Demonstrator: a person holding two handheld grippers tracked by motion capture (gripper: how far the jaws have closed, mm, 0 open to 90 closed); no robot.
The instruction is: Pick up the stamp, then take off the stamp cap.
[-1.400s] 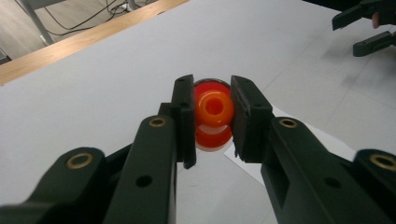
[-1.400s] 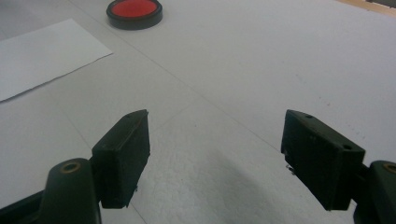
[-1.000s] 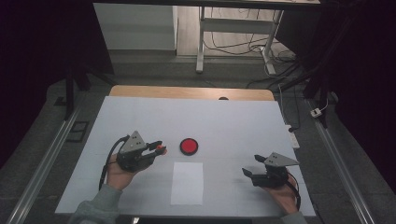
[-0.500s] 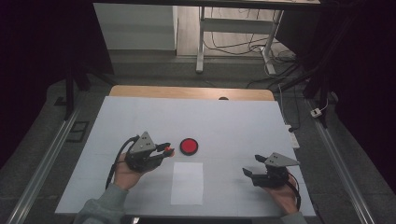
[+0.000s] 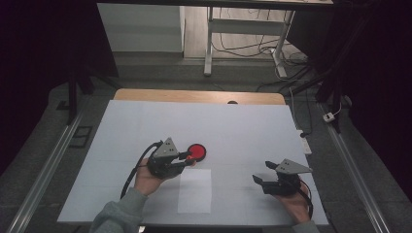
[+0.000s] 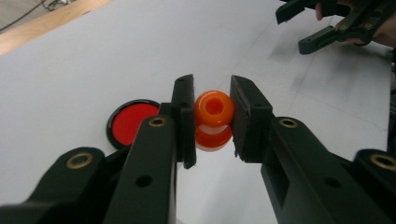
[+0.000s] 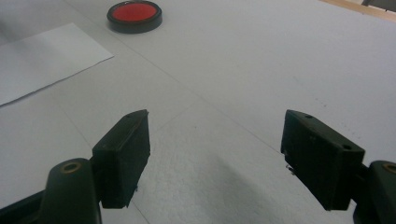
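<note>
**Orange piece closing on the red disc**

White sheeting covers the surface (image 5: pixel 243 126), dim room beyond, cables and desk legs on the floor at the back. Landmark for all positions: the red disc (image 5: pixel 197 151) with its black rim, lying flat near the middle of the surface.

- Left claw (image 5: pixel 187 158): clamped on a small orange ring-shaped piece (image 6: pixel 214 119), both pads pressing its sides. In the left gripper view the piece's hole faces the camera, so its axis runs along the jaws, roughly level rather than upright.
- Orange piece sits just short of the disc, on the disc's near-left side in the high view; in the left gripper view the disc (image 6: pixel 133 122) lies beside the left jaw, slightly off the claw's line. Whether they touch cannot be told.
- Right claw (image 5: pixel 260 180): jaws spread wide, nothing between them, well off to the disc's right and nearer the person.
- White paper sheet (image 5: pixel 195 190): just in front of the disc, toward the person.

Judgement: the left hand is far the nearer. If the piece is bound for the disc, a short sideways shift and a tip to upright look needed.
</note>
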